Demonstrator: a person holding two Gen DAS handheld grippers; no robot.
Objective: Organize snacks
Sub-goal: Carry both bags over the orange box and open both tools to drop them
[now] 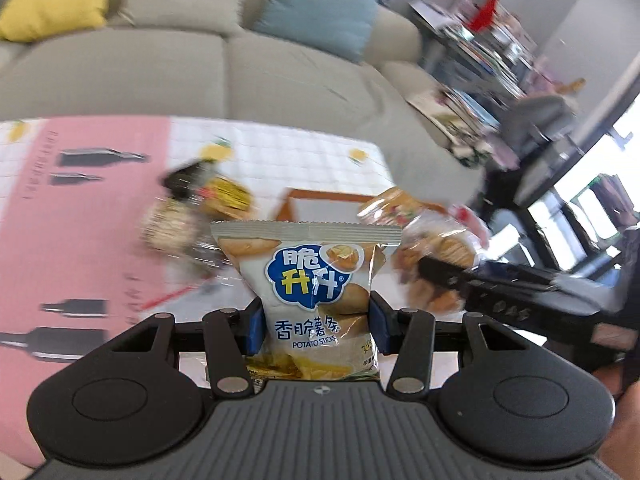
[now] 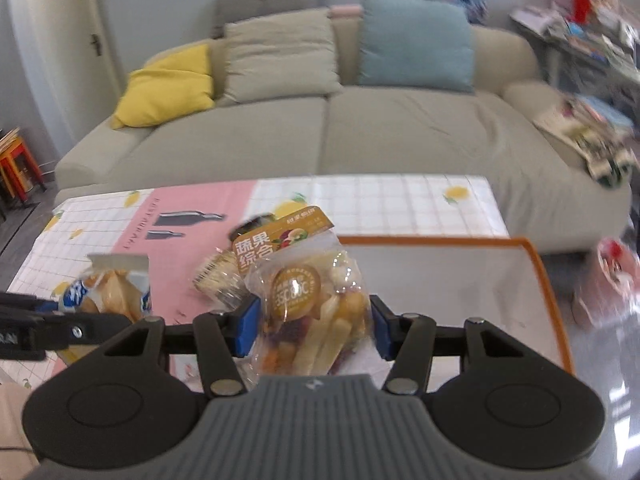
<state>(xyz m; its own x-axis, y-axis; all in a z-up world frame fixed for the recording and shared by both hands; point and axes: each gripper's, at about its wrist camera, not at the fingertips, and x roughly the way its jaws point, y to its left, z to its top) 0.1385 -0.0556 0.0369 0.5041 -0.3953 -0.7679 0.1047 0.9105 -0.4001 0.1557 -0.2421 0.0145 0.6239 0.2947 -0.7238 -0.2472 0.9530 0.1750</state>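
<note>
- Your left gripper (image 1: 316, 322) is clamped on the potato stick bag (image 1: 310, 286), which stands upright between the blue pads, long axis vertical.
- Your right gripper (image 2: 316, 322) is closed on the mixed fruit-and-vegetable crisp bag (image 2: 308, 300), also held upright.
- The orange-rimmed tray (image 2: 536, 264) lies ahead and to the right of your right gripper, making it the nearer one; from the left gripper the tray sits ahead, behind the bag.
- Two more packets (image 1: 200, 208) lie on the tablecloth (image 2: 400, 200), left of the tray.
</note>
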